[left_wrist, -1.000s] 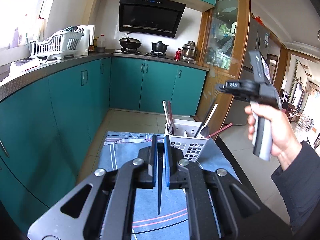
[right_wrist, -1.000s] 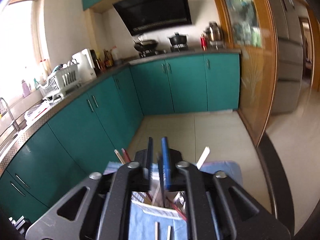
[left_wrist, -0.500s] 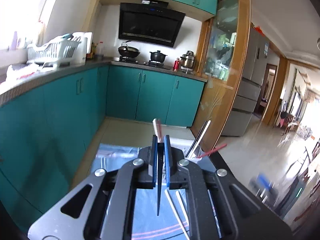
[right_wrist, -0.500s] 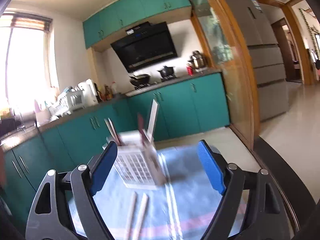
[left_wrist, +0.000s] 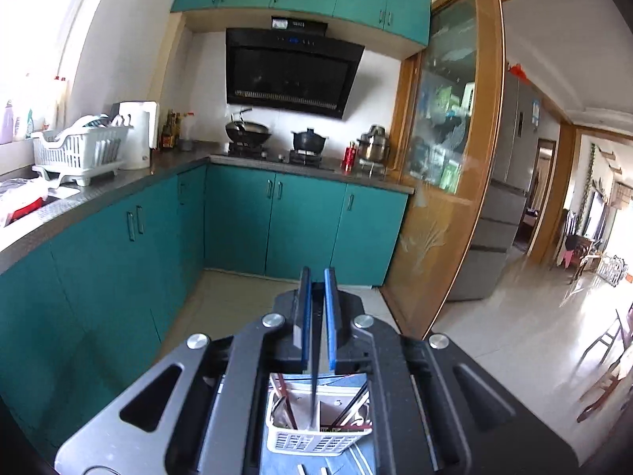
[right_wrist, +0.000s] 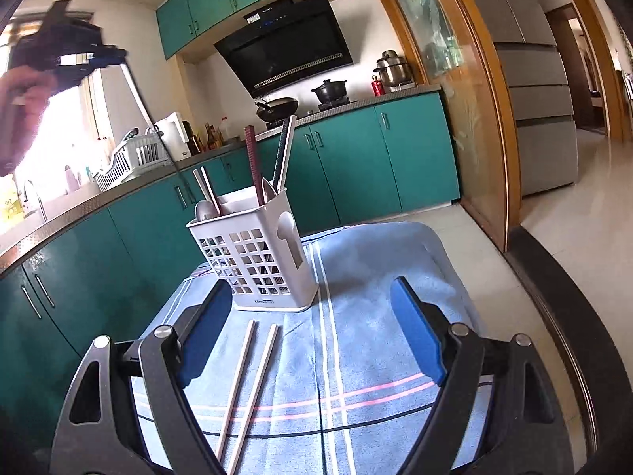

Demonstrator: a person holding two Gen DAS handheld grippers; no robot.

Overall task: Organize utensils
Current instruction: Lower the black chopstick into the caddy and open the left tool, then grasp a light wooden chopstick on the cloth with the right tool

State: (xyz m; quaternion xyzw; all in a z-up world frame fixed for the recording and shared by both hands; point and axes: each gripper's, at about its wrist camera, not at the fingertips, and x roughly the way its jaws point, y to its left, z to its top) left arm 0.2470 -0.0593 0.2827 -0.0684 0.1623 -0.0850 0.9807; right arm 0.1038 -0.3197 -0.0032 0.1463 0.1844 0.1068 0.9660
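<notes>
My left gripper (left_wrist: 317,277) is shut on a thin dark stick (left_wrist: 312,376) that hangs straight down over the white slotted utensil holder (left_wrist: 312,439). In the right wrist view the left gripper (right_wrist: 71,55) is a blur high at the upper left, in a person's hand (right_wrist: 19,111). My right gripper (right_wrist: 310,287) stands open and low over the cloth, with nothing between its pads. The holder (right_wrist: 253,253) stands just beyond it and holds a spoon, a maroon stick and pale sticks. Two pale chopsticks (right_wrist: 253,376) lie side by side on the cloth.
A blue striped cloth (right_wrist: 376,277) covers the table, whose dark edge (right_wrist: 554,297) runs along the right. Teal cabinets (left_wrist: 118,237), a counter with a white dish rack (left_wrist: 75,154) and a stove with pots lie beyond. Tiled floor opens to the right.
The left gripper rose and moved forward, carrying the dark stick over the holder. The right gripper's jaws opened wide and it dropped from above the holder to near the cloth.
</notes>
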